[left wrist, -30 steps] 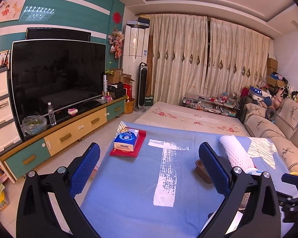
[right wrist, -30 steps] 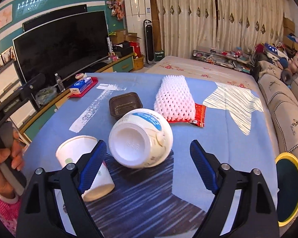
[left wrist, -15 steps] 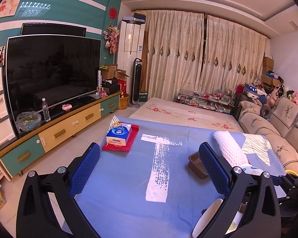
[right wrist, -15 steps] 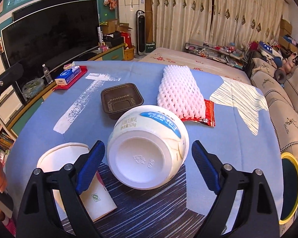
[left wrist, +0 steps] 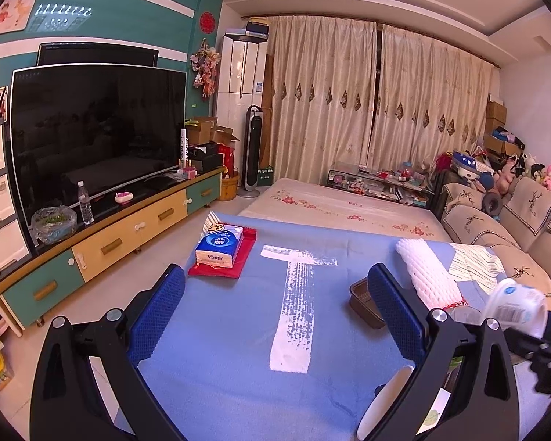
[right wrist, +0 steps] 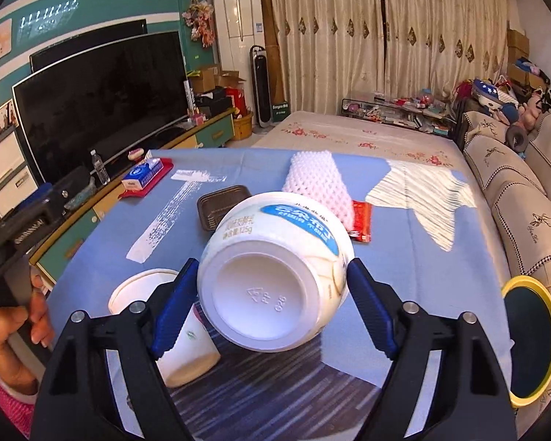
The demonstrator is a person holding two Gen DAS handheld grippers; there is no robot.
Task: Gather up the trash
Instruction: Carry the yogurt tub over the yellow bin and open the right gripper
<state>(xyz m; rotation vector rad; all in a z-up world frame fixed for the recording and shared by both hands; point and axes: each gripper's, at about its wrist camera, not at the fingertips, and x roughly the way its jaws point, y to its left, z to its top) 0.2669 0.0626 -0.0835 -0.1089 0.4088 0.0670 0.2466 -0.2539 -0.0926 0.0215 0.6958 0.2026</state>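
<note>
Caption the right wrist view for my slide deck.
Right hand-held gripper clamps a tipped yogurt cup above the table, paper cup beside it.

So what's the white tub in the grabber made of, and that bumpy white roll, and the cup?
The tub looks like smooth, slightly glossy plastic: its base carries a moulded recycling triangle. The bumpy roll looks like soft foam netting, with a puffy open mesh. The cup lying beside the tub looks like matte paper, probably coated; that is hard to tell. The right gripper squeezes the tub.

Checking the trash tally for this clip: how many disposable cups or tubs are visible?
2: a white plastic yogurt tub between the right hand-held gripper's pads, and a white paper cup lying beside it. More may be hidden.
</note>
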